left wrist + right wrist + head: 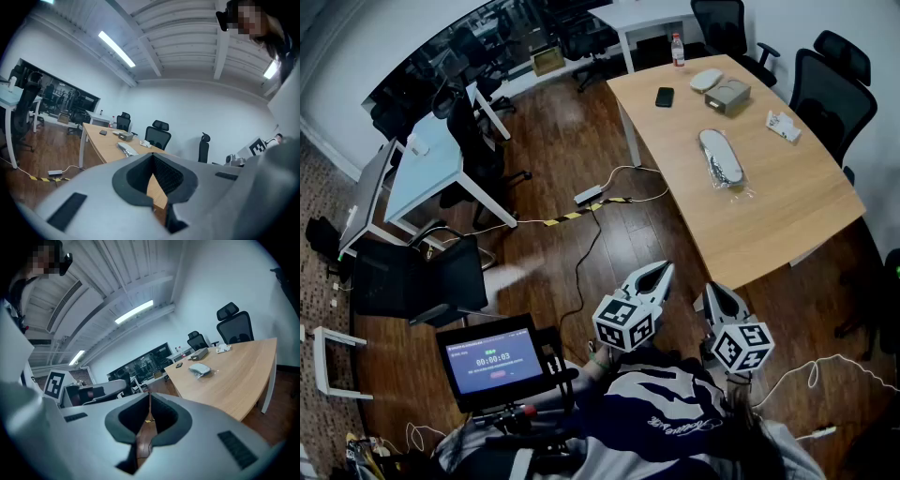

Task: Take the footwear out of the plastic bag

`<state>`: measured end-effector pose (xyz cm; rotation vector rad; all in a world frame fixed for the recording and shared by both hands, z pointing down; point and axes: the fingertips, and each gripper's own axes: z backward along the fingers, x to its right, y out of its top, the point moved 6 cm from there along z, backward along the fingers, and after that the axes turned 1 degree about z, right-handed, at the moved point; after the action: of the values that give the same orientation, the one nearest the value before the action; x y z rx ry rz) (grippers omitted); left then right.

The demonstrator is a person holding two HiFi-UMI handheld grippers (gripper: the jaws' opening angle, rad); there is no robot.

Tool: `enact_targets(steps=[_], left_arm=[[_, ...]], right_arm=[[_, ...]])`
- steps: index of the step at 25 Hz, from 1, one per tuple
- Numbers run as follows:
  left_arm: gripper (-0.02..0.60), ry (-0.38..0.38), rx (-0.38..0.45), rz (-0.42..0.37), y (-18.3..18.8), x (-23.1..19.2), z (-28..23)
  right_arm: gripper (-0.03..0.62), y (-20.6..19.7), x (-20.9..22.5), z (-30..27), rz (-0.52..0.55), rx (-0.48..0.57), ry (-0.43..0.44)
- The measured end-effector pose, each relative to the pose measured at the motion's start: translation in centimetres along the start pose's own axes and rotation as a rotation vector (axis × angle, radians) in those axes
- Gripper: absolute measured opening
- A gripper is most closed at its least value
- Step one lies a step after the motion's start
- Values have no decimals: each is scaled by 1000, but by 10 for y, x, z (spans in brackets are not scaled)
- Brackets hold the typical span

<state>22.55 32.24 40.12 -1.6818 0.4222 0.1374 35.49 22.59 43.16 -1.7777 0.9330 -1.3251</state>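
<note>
The footwear, a pale slipper in a clear plastic bag [721,157], lies on the light wooden table [787,216], well ahead of both grippers. It also shows far off as the bagged slipper [126,149] in the left gripper view and as the bagged slipper [199,369] in the right gripper view. My left gripper [656,272] and right gripper [713,292] are held close to the person's chest, over the floor short of the table's near corner. Each is shut with nothing between its jaws. The tips meet at the left gripper [152,155] and the right gripper [149,395].
Farther back on the table lie a second pale slipper [707,80], a small box [727,96], a phone [665,97], a bottle [678,49] and a white packet [783,125]. Black office chairs [830,89] ring it. A screen on a stand [492,361] and floor cables [588,195] lie left.
</note>
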Motion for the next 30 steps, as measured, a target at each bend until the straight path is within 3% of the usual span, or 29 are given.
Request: enact_targets(steps=[11, 21, 30], left_arm=[[0, 37, 2, 12, -2, -9, -12], [0, -41, -22, -8, 42, -108, -100], [0, -120, -62, -26, 82, -212, -159]], right_arm=[[8, -2, 25, -16, -45, -40, 17], [8, 33, 61, -126, -72, -16, -69], [8, 56, 80, -220, -146, 53, -239]])
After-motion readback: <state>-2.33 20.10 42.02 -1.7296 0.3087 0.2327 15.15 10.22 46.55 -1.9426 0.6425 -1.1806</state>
